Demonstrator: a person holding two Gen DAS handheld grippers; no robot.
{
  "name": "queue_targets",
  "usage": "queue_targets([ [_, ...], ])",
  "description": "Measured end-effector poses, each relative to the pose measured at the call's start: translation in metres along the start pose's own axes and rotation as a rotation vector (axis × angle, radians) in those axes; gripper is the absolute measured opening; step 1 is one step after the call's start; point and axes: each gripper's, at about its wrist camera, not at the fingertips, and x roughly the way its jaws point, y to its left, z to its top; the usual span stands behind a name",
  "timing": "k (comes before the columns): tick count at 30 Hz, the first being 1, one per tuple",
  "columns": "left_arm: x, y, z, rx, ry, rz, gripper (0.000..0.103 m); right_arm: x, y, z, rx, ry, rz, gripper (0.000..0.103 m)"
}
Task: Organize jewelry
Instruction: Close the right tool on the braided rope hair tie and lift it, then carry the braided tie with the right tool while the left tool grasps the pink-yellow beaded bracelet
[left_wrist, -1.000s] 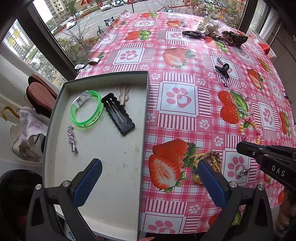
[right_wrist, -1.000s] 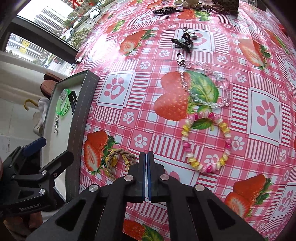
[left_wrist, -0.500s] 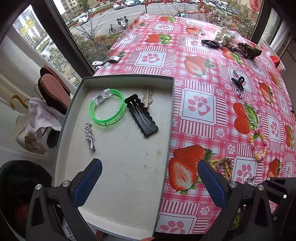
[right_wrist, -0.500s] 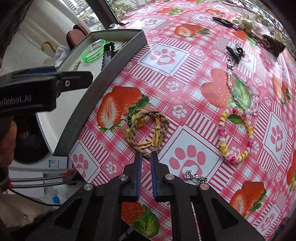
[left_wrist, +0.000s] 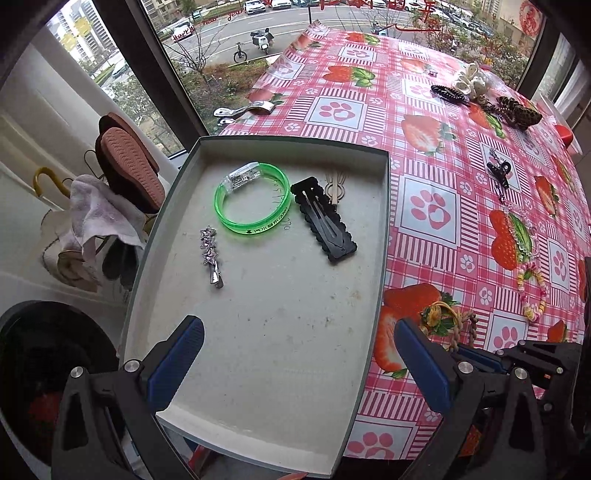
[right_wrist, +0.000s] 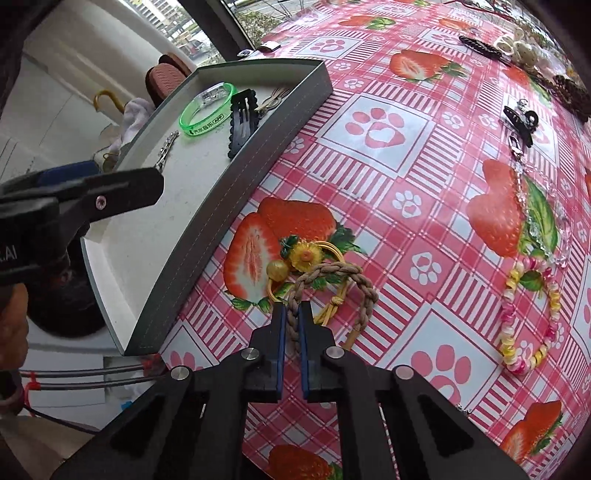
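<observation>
Lying between hand-held gripper (right_wrist: 290, 325) pads: braided bracelet (right_wrist: 332, 284)

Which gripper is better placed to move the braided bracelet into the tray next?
Right. The right gripper is already shut on the braided bracelet, close beside the tray. The left gripper hangs open over the tray, holding nothing.

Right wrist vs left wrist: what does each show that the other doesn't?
Right wrist only: right claw closed on the braided cord bracelet, which lies on the cloth beside a yellow flower charm.

Left wrist only: left claw wide open over the tray's bare floor; the star hair clip in full.

Both: green bangle, black snap clips, pastel bead bracelet.
</observation>
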Motion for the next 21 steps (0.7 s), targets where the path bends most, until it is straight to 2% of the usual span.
queue_targets([
  [8,0.002,-0.005,0.000,0.007,0.003,-0.016,0.103,-0.019,-0.034,0.005,0.165,-0.006,0.058,0.008],
  [13,0.002,-0.010,0.001,0.027,0.001,-0.021,0.103,-0.019,-0.037,0.012,0.190,-0.015,0.050,0.008],
  [21,0.001,-0.043,0.000,0.127,0.003,-0.062,0.103,-0.049,-0.090,-0.007,0.344,-0.055,0.000,0.008],
])
